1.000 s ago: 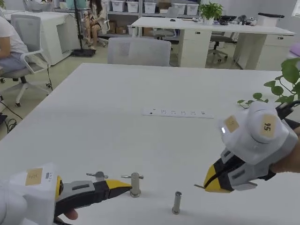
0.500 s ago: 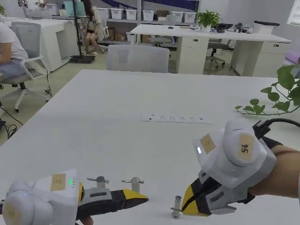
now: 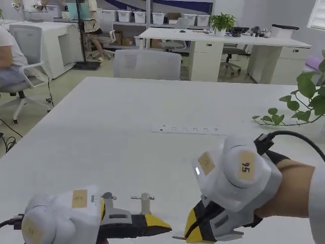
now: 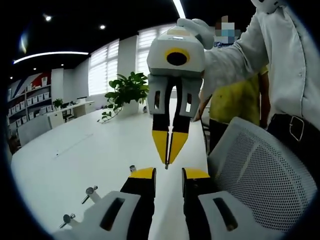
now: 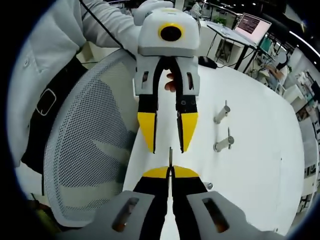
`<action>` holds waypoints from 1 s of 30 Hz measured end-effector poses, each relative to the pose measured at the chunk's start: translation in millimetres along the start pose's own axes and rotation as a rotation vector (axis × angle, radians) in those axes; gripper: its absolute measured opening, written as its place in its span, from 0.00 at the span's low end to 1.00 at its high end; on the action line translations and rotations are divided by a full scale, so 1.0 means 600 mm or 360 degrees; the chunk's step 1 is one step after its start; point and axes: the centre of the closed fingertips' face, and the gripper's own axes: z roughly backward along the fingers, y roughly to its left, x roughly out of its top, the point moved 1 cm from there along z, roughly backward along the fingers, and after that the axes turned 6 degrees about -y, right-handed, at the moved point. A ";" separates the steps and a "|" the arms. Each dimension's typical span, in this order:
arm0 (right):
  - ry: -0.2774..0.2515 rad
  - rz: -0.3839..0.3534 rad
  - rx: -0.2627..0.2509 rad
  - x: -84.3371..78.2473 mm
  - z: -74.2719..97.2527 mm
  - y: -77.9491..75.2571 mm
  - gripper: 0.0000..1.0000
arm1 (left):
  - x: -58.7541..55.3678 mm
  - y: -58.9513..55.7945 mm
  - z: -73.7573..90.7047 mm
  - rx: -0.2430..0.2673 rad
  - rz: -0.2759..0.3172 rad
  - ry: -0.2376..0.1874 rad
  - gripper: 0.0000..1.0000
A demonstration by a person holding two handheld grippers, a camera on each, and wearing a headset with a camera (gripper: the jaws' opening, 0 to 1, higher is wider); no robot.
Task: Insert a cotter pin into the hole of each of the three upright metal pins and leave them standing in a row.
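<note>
While the first pin [image 3: 107, 197] and the second pin [image 3: 145, 201] each carry one of the fitted cotter pins [image 3: 135, 197] through the head, the third pin [image 4: 132, 169] has none that I can make out. I judge the job about two-thirds done.

Finished work. In the head view the two fitted pins stand upright, side by side, on the white bench [image 3: 127, 127], at about seven o'clock of the picture. In the right gripper view the same pair lies at about two o'clock from that tool's tips.

Open item. In the left gripper view the third pin shows its top just beside one jaw of the left tool [image 3: 161, 226], at about ten o'clock from the tips. Its hole is hidden. It looks upright, though little of it is visible.

Tools. The right tool [image 4: 168, 156] has its jaws together, clamped on the loose cotter pin [image 5: 170, 159], which sticks out past the tips as a thin rod. The left tool faces it almost tip to tip, jaws apart, gripping nothing.

Outstanding. The loose cotter pin has yet to go through the third pin's hole, and both tools must then come away with that pin standing. Whether the three stand in a true row I cannot confirm from these views.
</note>
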 end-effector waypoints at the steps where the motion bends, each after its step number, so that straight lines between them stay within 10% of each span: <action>1: 0.0001 0.0000 0.0004 0.001 -0.001 0.000 0.01 | 0.000 0.000 -0.001 -0.0002 -0.0002 0.0000 0.18; 30: 0.0024 0.0017 0.0055 0.005 -0.002 0.002 0.02 | 0.002 0.002 -0.014 -0.0052 -0.0012 0.0034 0.01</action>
